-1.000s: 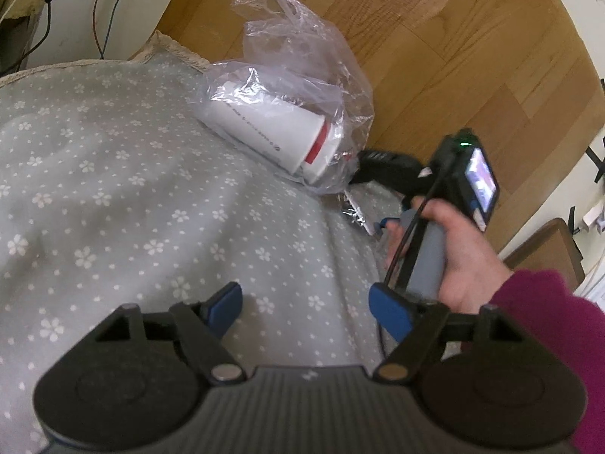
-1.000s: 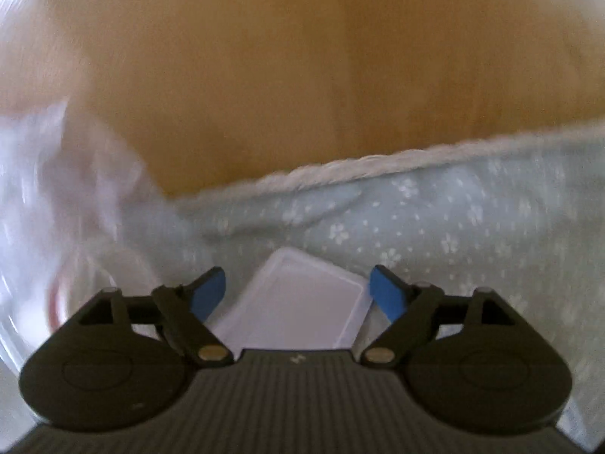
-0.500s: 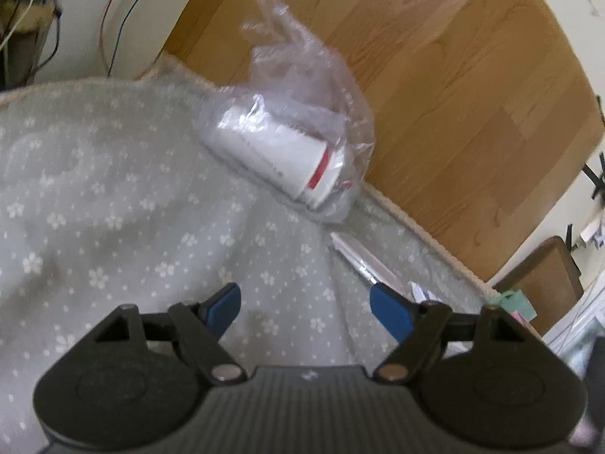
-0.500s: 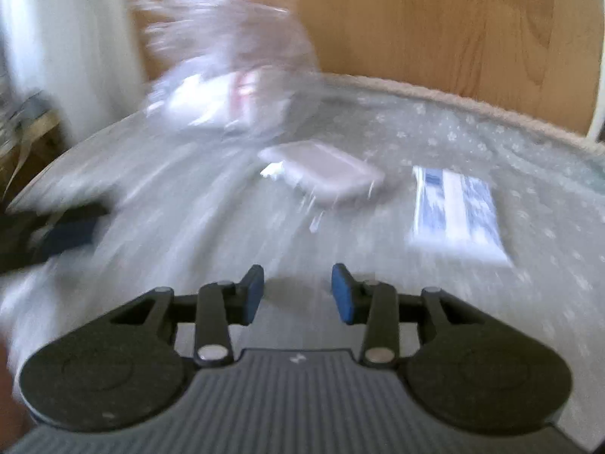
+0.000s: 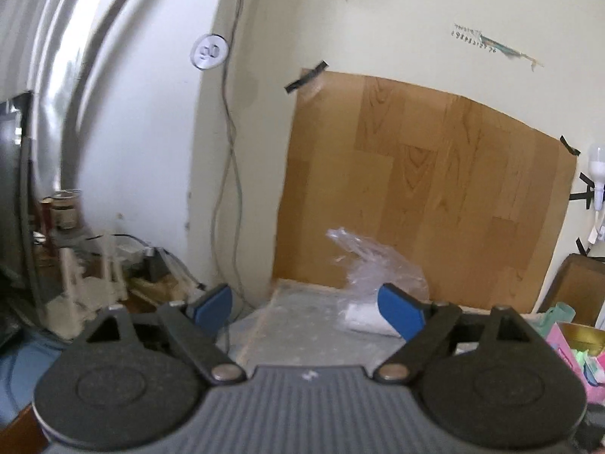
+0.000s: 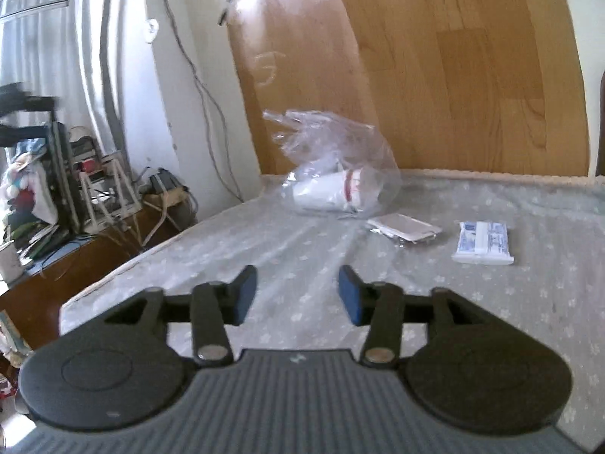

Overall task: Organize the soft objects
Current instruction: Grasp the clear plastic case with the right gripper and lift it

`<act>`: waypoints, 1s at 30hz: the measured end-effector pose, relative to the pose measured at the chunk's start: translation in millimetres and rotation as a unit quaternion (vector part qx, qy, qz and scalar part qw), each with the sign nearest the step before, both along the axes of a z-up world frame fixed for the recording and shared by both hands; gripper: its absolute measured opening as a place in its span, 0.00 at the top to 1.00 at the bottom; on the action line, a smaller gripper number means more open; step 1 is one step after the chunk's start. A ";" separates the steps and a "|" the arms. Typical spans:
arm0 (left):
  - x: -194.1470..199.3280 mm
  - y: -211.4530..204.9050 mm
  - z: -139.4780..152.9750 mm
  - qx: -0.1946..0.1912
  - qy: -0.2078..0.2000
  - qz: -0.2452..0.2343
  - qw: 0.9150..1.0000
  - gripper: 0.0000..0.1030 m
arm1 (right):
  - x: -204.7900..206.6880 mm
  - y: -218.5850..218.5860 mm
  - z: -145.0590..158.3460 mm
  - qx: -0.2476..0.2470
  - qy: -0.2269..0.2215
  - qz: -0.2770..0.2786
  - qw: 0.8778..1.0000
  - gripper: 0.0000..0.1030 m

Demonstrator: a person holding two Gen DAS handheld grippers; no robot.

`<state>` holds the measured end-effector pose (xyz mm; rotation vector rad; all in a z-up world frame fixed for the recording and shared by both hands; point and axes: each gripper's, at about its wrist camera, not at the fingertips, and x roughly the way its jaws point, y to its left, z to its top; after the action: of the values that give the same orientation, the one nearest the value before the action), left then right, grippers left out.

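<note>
A clear plastic bag (image 6: 332, 166) holding white paper cups with a red band lies on the grey flowered cloth (image 6: 287, 265) at the far side. It also shows in the left wrist view (image 5: 374, 280). Beside it lie a flat white wipes pack (image 6: 404, 227) and a blue-and-white tissue pack (image 6: 484, 242). My right gripper (image 6: 297, 293) is open and empty, held above the cloth well short of the bag. My left gripper (image 5: 306, 302) is open and empty, raised and pointing at the wall above the cloth's far corner.
A wood-pattern board (image 6: 435, 56) leans on the wall behind the cloth. Cables (image 5: 230, 151) hang down the wall. A cluttered low shelf (image 6: 75, 204) stands left of the cloth's edge. A pink box (image 5: 574, 355) sits at the far right.
Both grippers have lifted and pulled back from the cloth. The left one tilted up toward the wall. The right gripper's jaws have widened slightly; it now sees the bag and packs from farther away.
</note>
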<state>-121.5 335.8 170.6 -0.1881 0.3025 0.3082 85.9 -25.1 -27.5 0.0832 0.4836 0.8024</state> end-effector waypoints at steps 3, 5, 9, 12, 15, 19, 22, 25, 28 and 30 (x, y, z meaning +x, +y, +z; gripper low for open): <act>-18.3 -5.3 -15.0 -0.011 0.005 -0.008 1.000 0.16 | 27.4 2.5 -15.2 -0.026 0.013 -0.022 0.999 0.47; -14.1 -13.7 -44.6 -0.030 0.019 -0.030 0.999 0.16 | 38.8 2.4 -21.7 -0.038 0.021 -0.034 0.998 0.46; 18.8 -31.5 -109.5 -0.090 0.058 -0.095 0.990 0.16 | 78.6 16.3 -28.5 -0.053 0.013 -0.045 0.998 0.35; 43.9 -44.1 -144.6 -0.120 0.079 -0.142 0.979 0.16 | 121.6 39.6 -32.7 -0.074 0.019 -0.023 0.997 0.14; 63.6 -53.1 -163.2 -0.126 0.097 -0.170 0.972 0.16 | 165.5 63.0 -46.4 -0.115 0.023 -0.020 0.993 0.10; 84.4 -54.9 -173.3 -0.125 0.119 -0.199 0.965 0.16 | 218.5 84.1 -69.1 -0.154 0.040 -0.020 0.987 0.09; 94.6 -51.8 -178.3 -0.129 0.129 -0.205 0.962 0.15 | 240.3 92.4 -82.4 -0.162 0.068 0.000 0.984 0.11; 110.7 -50.6 -182.4 -0.133 0.127 -0.208 0.961 0.15 | 231.6 89.9 -75.0 -0.152 0.076 0.015 0.985 0.33; 129.9 -54.7 -193.3 -0.150 0.126 -0.213 0.957 0.15 | 185.6 75.4 -67.0 -0.154 0.077 0.030 0.985 0.36; 144.0 -59.6 -203.2 -0.178 0.131 -0.227 0.948 0.15 | 138.5 53.5 -61.1 -0.150 0.077 0.036 0.985 0.36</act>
<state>22.5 276.2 -32.6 -0.4267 0.6539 -0.1849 224.4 28.5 -88.6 -0.1531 0.7515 0.7890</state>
